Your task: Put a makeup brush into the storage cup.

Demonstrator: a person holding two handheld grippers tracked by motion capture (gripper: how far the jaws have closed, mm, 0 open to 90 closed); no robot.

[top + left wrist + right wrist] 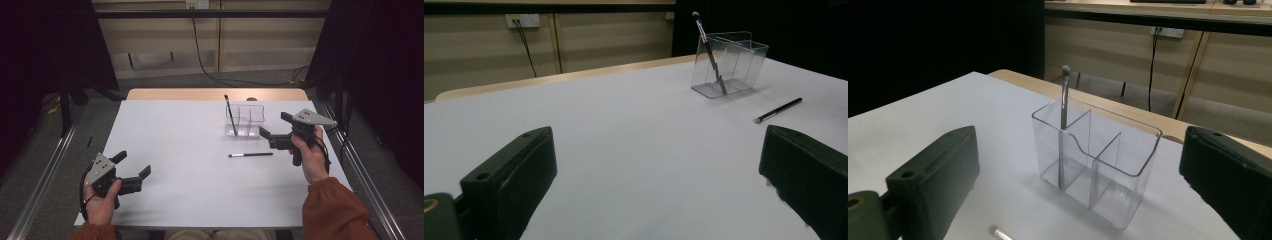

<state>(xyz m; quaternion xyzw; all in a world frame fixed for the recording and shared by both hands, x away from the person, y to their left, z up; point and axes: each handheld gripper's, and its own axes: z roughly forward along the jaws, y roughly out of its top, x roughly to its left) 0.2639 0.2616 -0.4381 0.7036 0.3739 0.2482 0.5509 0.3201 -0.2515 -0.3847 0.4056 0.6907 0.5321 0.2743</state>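
A clear divided organizer [246, 120] [730, 62] [1108, 165] stands on the white table [185, 150] at the back right. One thin dark brush [230, 114] [710, 52] [1064, 112] leans upright in its left compartment. A second brush [251, 155] [778, 110] lies flat on the table in front of the organizer; its end [999, 233] shows at the bottom of the right gripper view. My right gripper [273, 124] [1078, 145] hovers open just right of the organizer, pointing at it. My left gripper [134, 164] [656, 145] is open and holds nothing near the front left.
The table's wooden far edge [215, 94] borders a grey floor with a black cable [205, 65]. Metal rails [360, 170] run along both sides. Dark curtains [385, 75] flank the table. The person's orange sleeves [330, 210] enter from the bottom.
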